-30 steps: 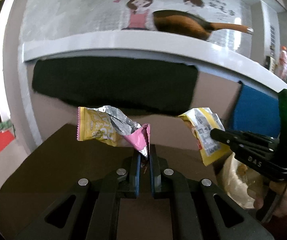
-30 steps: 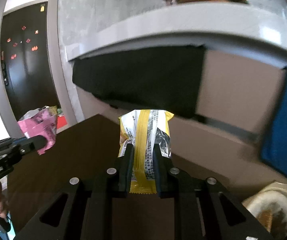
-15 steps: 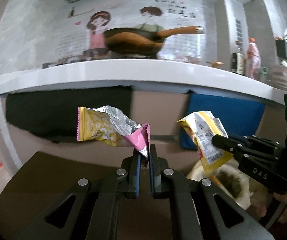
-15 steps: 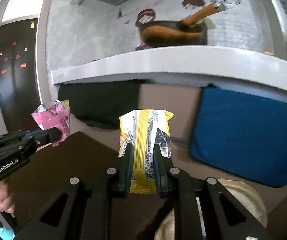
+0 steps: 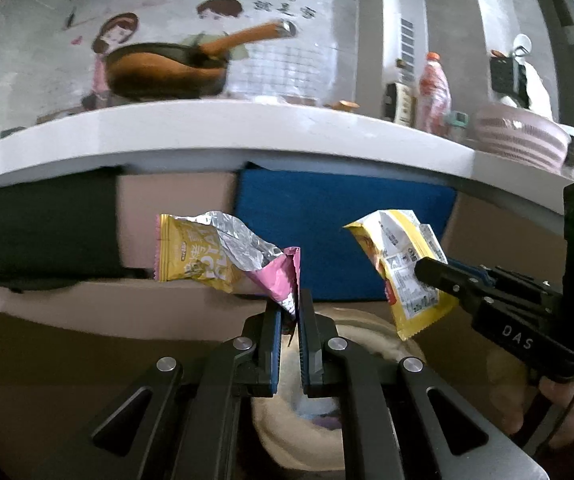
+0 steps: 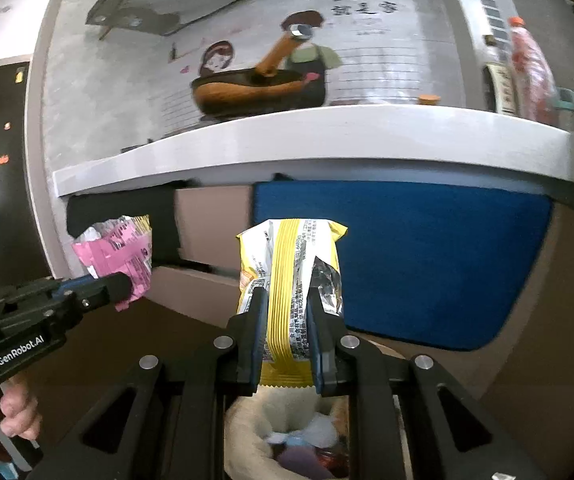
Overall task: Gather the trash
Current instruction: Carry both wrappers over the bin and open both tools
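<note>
The left tool (image 5: 289, 316) was clenched on the pink corner of a torn pink-and-yellow wrapper (image 5: 223, 256), whose foil-lined yellow end stuck out to the left in the air. The right tool (image 6: 285, 320) gripped a yellow wrapper (image 6: 291, 276) by its lower half, the pack standing upright between the two fingers (image 6: 257, 320). Each tool showed in the other's view: the right tool (image 5: 423, 270) at the right edge of the left view with its yellow wrapper (image 5: 403, 272), the left tool (image 6: 127, 286) at the left edge of the right view with the pink wrapper (image 6: 117, 254), a hand (image 6: 17, 412) below it.

Both wrappers hung above a cream bin (image 5: 371, 328), which stood low behind the fingers on a brown floor (image 5: 67, 360); some trash (image 6: 307, 440) already lay inside. Behind the bin hung a blue cloth (image 6: 427, 256) and a black cloth (image 5: 39, 228) under a white worktop (image 5: 215, 132). On the worktop stood a pan (image 5: 159, 76), a bottle (image 5: 433, 88) and a pink basket (image 5: 519, 136).
</note>
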`<state>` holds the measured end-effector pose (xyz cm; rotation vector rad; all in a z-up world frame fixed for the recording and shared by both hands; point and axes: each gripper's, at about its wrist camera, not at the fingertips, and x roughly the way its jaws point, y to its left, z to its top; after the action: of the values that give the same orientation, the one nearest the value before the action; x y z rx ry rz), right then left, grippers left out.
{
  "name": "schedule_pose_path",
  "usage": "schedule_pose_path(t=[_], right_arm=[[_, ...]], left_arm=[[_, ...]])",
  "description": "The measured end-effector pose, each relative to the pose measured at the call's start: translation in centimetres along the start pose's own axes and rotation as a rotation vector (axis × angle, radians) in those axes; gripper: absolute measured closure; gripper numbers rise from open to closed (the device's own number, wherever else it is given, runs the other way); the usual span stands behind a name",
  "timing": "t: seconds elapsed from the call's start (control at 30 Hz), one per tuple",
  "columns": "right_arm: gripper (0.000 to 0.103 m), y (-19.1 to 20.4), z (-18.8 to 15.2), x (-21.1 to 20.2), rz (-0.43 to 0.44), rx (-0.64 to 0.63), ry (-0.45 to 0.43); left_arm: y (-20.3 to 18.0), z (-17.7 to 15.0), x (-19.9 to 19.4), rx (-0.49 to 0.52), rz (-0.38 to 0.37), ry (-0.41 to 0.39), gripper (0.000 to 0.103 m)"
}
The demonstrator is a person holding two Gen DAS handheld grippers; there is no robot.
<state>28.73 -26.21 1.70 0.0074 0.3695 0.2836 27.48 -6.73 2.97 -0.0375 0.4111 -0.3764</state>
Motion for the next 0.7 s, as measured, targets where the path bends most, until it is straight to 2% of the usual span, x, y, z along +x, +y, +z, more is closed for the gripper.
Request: schedule_pose_path(t=[0.27, 0.4, 0.53, 0.63, 0.7], right_arm=[[0.086, -3.3, -1.8, -0.6, -0.04, 0.048, 0.023], [0.086, -4.5, -3.3, 0.7, -0.04, 0.078, 0.074], [0.086, -5.7, -5.7, 3.2, -0.04, 0.11, 0.159], [0.086, -7.2, -7.7, 5.6, -0.034, 0.161, 0.24], [0.086, -8.0, -8.6, 6.8, -0.031, 0.19, 0.276]], left_arm=[[-2.3, -1.9, 3.7, -0.005, -0.053, 0.068, 0.096], [-2.5, -3.4, 6.2, -0.028, -0.109, 0.122, 0.096], [-1.9, -5.6, 10.1, -0.048, -0.146, 0.243, 0.095], [-0.7, -7.6, 13.5, -0.117, -0.173, 0.379, 0.096], [-0.3, -8.4, 14.8, -0.147, -0.186, 0.421, 0.096]])
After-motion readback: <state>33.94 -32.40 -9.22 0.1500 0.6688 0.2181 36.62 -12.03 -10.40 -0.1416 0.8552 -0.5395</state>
